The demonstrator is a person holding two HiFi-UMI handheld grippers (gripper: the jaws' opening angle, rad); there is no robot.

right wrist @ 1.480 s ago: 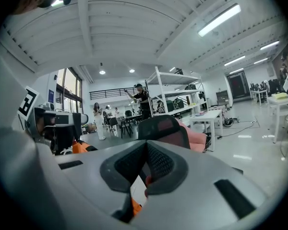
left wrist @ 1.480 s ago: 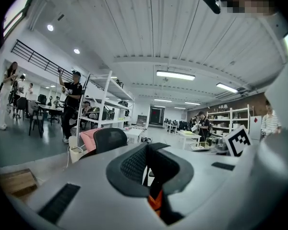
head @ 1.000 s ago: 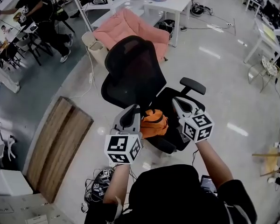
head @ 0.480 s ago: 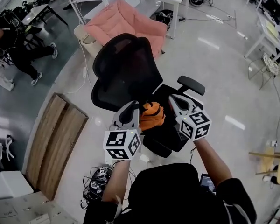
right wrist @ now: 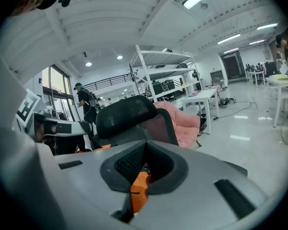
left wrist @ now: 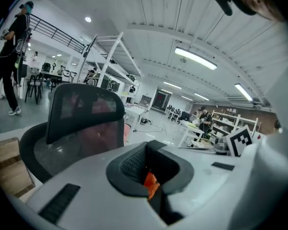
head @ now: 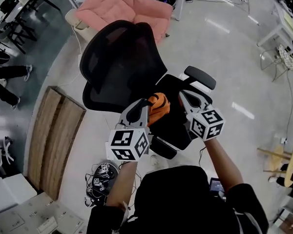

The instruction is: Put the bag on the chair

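A small orange bag (head: 157,107) hangs between my two grippers, just over the seat (head: 179,123) of a black mesh office chair (head: 119,62), close to the backrest. My left gripper (head: 145,107) is shut on the bag's left side; orange fabric (left wrist: 151,183) shows under its closed jaws. My right gripper (head: 181,96) is shut on the bag's right side, with orange fabric (right wrist: 138,189) below its jaws. The chair's backrest (left wrist: 86,104) stands straight ahead of the left gripper (left wrist: 148,150). Ahead of the right gripper (right wrist: 145,150) that backrest (right wrist: 129,116) stands too. Whether the bag touches the seat is hidden.
The chair's armrest (head: 200,77) juts out at the right. A pink cushioned seat (head: 127,9) stands behind the chair. A wooden board (head: 53,140) and a tangle of cables (head: 100,184) lie on the floor at left. A person's legs (head: 5,77) are at far left.
Both grippers have carried the bag forward and down, from the seat's front edge to over the seat near the backrest. The chair now looms larger.
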